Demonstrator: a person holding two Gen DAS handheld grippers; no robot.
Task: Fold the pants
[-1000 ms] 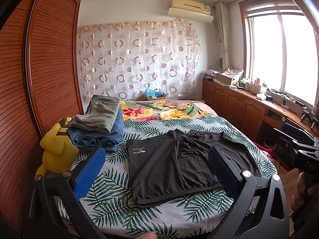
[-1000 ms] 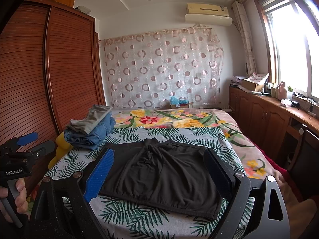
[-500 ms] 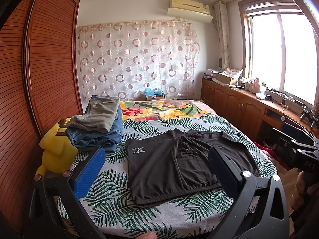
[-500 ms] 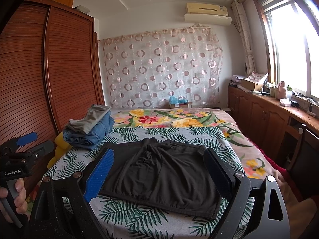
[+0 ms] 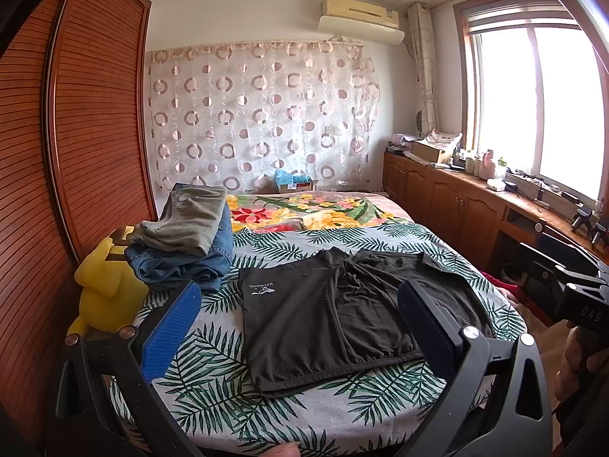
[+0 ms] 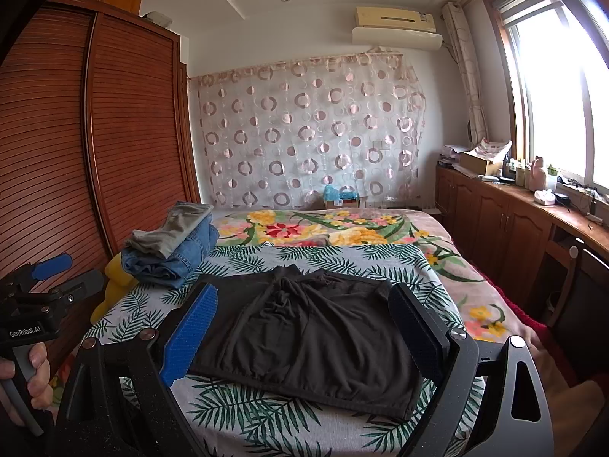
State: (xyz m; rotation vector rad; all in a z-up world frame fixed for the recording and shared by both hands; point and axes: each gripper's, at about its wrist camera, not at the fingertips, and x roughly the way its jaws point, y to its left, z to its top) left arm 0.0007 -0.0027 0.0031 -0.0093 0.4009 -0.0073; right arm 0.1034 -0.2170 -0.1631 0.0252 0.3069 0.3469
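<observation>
The bed (image 5: 213, 381) serves as the folding surface: the shorts (image 5: 335, 312) lie spread flat at its near end, unfolded, with a stack (image 5: 182, 243) of folded clothes beyond them to the left. The left gripper (image 5: 297, 323) and the right gripper (image 6: 300, 327) hover short of the bed, level, jaws apart, holding nothing

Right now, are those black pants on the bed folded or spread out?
Spread out. The black pants lie flat and wide on the bed, wrinkled at the middle, with no layer doubled over.
</observation>
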